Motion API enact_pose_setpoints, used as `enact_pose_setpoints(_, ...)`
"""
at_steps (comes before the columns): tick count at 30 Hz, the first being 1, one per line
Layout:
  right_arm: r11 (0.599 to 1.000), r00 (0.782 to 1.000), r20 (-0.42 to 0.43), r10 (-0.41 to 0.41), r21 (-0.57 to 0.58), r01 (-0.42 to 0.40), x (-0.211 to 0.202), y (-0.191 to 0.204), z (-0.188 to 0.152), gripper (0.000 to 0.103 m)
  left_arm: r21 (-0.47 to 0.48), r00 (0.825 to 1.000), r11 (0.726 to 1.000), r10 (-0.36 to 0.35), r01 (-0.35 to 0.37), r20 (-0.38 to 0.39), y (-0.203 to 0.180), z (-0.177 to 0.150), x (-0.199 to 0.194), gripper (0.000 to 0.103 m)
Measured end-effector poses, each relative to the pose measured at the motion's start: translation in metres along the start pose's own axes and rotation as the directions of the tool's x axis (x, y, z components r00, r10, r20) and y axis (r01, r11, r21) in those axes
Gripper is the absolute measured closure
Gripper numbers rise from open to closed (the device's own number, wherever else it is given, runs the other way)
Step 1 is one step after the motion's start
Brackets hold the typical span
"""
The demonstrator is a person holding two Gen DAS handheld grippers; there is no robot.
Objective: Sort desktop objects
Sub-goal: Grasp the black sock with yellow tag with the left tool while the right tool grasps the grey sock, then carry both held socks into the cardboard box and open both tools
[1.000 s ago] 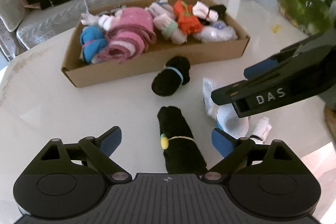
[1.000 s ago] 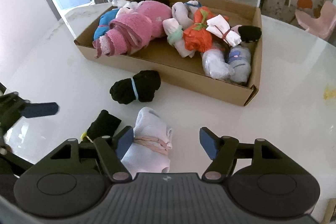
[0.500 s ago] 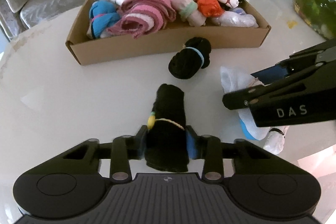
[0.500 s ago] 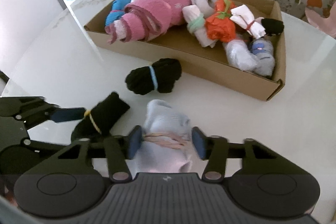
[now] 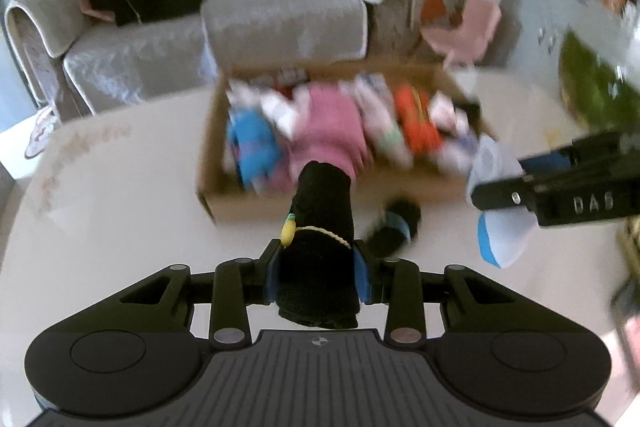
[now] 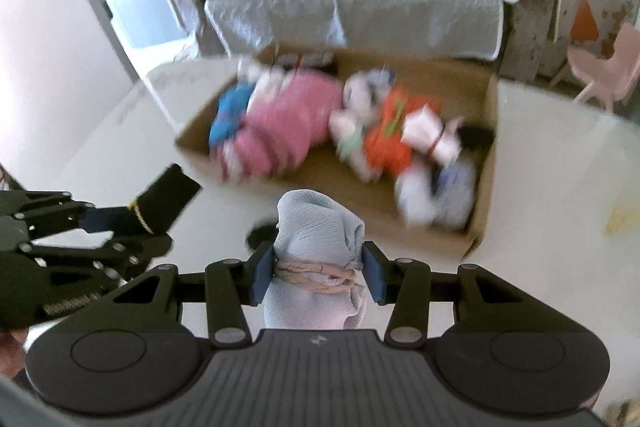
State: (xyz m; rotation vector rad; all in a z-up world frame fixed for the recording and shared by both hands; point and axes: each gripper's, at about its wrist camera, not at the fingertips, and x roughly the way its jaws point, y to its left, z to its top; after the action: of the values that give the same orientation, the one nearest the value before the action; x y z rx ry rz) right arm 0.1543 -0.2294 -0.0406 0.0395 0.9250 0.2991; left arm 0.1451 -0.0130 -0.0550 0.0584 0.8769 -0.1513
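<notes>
My left gripper (image 5: 317, 273) is shut on a black sock roll (image 5: 322, 211) tied with a yellow band, held above the white table. My right gripper (image 6: 317, 277) is shut on a pale blue-white sock roll (image 6: 320, 227) tied with a pink band; it also shows at the right of the left wrist view (image 5: 498, 183). Ahead lies a cardboard box (image 5: 224, 195) (image 6: 484, 163) holding several sock rolls, pink (image 6: 288, 123), orange and blue among them. Another black roll with a blue band (image 5: 394, 229) lies on the table before the box.
A grey sofa (image 5: 280, 23) with black clothing stands behind the table. A fish tank with green plants (image 5: 592, 87) is at the far right. A pink chair (image 6: 604, 67) stands beyond the table's right side.
Both grippers, shut on their sock rolls, have lifted them off the table and moved toward the box. The views are blurred by motion.
</notes>
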Motion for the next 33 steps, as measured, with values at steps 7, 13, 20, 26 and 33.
enact_pose_setpoints(7,0.999,0.997,0.059,-0.053,-0.003,0.054,0.016,-0.023,0.059,0.060,-0.005,0.999,0.999,0.039,-0.038,0.038,0.011,0.081,0.024,0.060)
enact_pose_setpoints(13,0.995,0.993,0.064,-0.098,-0.022,0.099,0.044,-0.038,0.094,0.060,0.001,0.999,0.999,0.045,-0.045,0.002,0.015,0.120,0.066,0.060)
enact_pose_setpoints(20,0.988,0.988,0.024,-0.149,-0.036,0.150,0.069,-0.054,0.105,0.060,0.009,0.998,0.999,0.048,-0.047,-0.033,0.018,0.135,0.102,0.060)
enact_pose_setpoints(26,0.987,0.987,0.001,-0.160,-0.025,0.160,0.080,-0.061,0.109,0.060,0.013,0.997,0.999,0.052,-0.052,-0.052,0.020,0.140,0.119,0.060)
enact_pose_setpoints(33,0.989,0.989,0.007,-0.147,-0.033,0.147,0.077,-0.058,0.114,0.060,0.017,0.998,0.999,0.036,-0.035,-0.055,0.016,0.144,0.125,0.060)
